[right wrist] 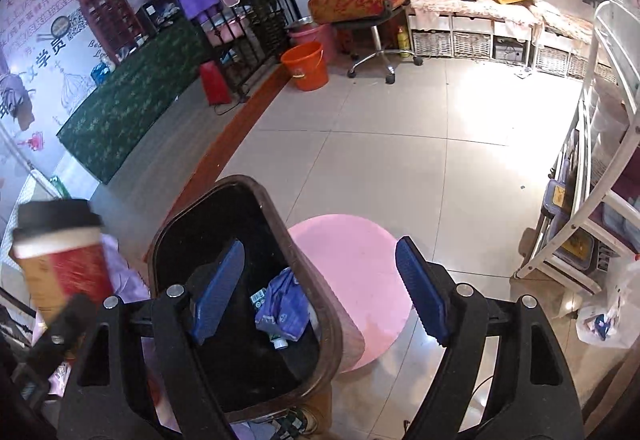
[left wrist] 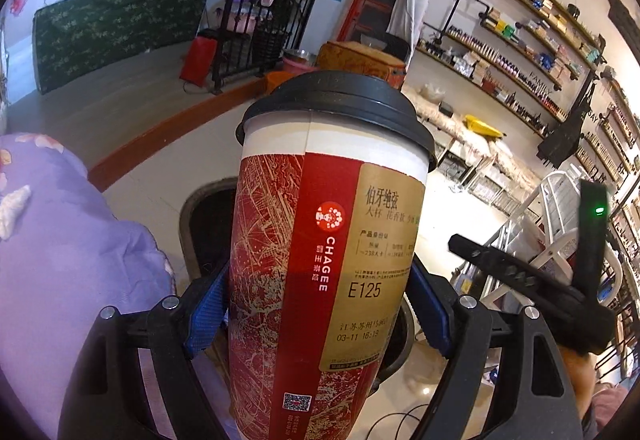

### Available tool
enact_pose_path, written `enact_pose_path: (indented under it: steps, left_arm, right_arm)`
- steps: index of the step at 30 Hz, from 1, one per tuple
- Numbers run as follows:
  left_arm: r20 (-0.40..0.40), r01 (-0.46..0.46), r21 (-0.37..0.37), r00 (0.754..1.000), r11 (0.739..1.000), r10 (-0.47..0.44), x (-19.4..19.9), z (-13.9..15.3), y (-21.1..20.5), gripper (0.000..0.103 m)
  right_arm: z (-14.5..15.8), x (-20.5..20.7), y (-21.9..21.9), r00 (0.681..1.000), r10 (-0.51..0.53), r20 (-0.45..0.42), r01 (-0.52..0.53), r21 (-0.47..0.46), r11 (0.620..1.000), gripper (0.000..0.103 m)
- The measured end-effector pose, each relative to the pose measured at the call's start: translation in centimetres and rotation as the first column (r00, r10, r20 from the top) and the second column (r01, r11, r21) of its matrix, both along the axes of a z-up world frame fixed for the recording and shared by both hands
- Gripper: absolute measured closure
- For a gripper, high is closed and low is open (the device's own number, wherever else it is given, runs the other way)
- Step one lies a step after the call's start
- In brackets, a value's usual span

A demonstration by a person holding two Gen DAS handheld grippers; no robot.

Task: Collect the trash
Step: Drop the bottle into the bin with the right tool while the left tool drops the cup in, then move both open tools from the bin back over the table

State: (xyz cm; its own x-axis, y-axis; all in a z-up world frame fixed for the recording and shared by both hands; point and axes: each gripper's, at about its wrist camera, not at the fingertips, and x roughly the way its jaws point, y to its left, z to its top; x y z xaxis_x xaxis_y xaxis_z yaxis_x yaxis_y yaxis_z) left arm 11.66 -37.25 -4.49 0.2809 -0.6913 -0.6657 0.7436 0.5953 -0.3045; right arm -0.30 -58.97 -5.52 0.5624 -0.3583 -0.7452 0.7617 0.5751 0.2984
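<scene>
My left gripper (left wrist: 320,304) is shut on a tall red paper cup (left wrist: 320,260) with a black lid, held upright in the air. The cup also shows at the left of the right wrist view (right wrist: 64,260), left of a dark brown trash bin (right wrist: 332,304). The bin holds crumpled blue wrapper trash (right wrist: 284,308). Behind the cup in the left wrist view the bin's rim (left wrist: 200,195) shows. My right gripper (right wrist: 320,292) is open and empty, hovering over the bin's right rim. It also shows at the right of the left wrist view (left wrist: 532,280).
A pink round stool (right wrist: 360,272) stands right of the bin. A purple flowered cloth (left wrist: 60,240) lies at left. An orange bucket (right wrist: 306,65), a swivel stool (right wrist: 372,55), a white rack (right wrist: 592,199) and a white plastic bag (right wrist: 608,316) stand around the tiled floor.
</scene>
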Motion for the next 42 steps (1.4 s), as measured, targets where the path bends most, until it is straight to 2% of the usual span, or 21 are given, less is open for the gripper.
enact_pose_path:
  steps: [3,12,13,15,18,25,29,37,42]
  left_arm:
    - [-0.039,0.011,0.025,0.999,1.000,-0.010,0.4,-0.8,-0.9,0.025]
    - [-0.040,0.033,0.162,0.999,0.986,-0.027,0.2,-2.4,-2.1,0.023]
    - [-0.041,0.043,0.184,0.999,0.982,-0.037,0.0,-2.4,-2.3,0.021]
    - [-0.046,0.049,0.232,0.998,0.972,-0.039,0.0,-2.2,-2.3,0.007]
    - [-0.062,0.048,0.275,0.998,0.960,-0.032,0.1,-2.1,-1.8,0.006]
    - [-0.038,0.007,0.259,0.999,0.966,0.003,0.2,-1.2,1.3,0.006]
    - [0.022,-0.047,0.223,0.999,0.974,0.043,-0.1,-0.2,3.5,0.006]
    - [0.168,-0.175,0.171,0.975,0.970,0.146,-0.5,2.2,9.8,0.006]
    - [0.190,-0.263,0.136,0.953,0.955,0.236,0.0,3.0,13.7,0.006]
  right_arm:
    - [-0.2,0.0,-0.3,1.000,-0.014,0.007,0.013,0.014,1.000,0.025]
    - [-0.8,-0.1,-0.9,0.999,-0.047,0.014,0.046,0.037,0.998,0.025]
    - [-0.9,-0.1,-1.0,0.999,-0.050,0.015,0.050,0.040,0.998,0.025]
    - [-0.9,-0.3,-1.1,0.998,-0.055,0.021,0.054,0.048,0.997,0.025]
    - [-0.6,-0.3,-1.1,0.998,-0.064,0.026,0.063,0.038,0.997,0.025]
    - [-0.2,0.2,0.1,0.998,-0.052,0.025,0.052,0.012,0.999,0.024]
    - [0.1,1.0,1.5,0.999,-0.012,0.037,0.012,-0.009,1.000,0.021]
    - [1.7,4.5,6.7,0.986,0.150,0.066,-0.143,-0.103,0.984,0.016]
    - [2.2,7.0,10.7,0.958,0.278,0.074,-0.267,-0.128,0.955,0.015]
